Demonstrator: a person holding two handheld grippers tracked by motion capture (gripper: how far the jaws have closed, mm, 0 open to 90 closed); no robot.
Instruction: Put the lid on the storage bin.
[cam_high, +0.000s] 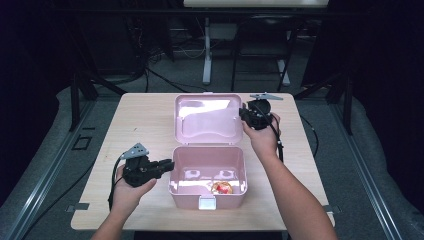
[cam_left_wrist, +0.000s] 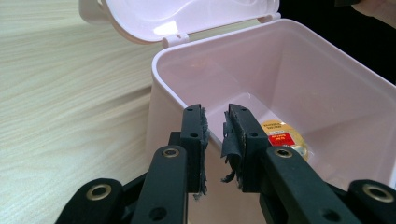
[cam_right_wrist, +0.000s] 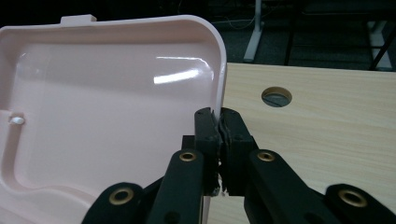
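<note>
Item: pink lidded box (cam_high: 207, 172) on a pale wood desk (cam_high: 135, 125), lid (cam_high: 207, 119) thrown back and standing open beyond the tub. Right gripper (cam_high: 250, 116): jaws pressed together on the lid's right edge, the thin pink rim pinched between the two pads as the right gripper view shows (cam_right_wrist: 219, 126); the lid's glossy inner face lies to the left of those jaws, bare desk and a round cable hole (cam_right_wrist: 276, 96) to their right. Left gripper (cam_high: 167, 165): jaws parted by a narrow gap and holding nothing, poised at the tub's left wall, the rim corner just ahead of the tips in the left gripper view (cam_left_wrist: 215, 122); whether the pads touch the wall cannot be told. Contents: one small round packet with a red and gold label (cam_left_wrist: 282, 138), lying on the tub floor ahead and to the right of the left jaws, near the front wall by the white latch (cam_high: 207, 202). Status, as judged: the item appears already stowed and the lid is taken in hand, so the work seems well along; remaining are swinging the lid down over the tub, seating it, and fastening the latch
</note>
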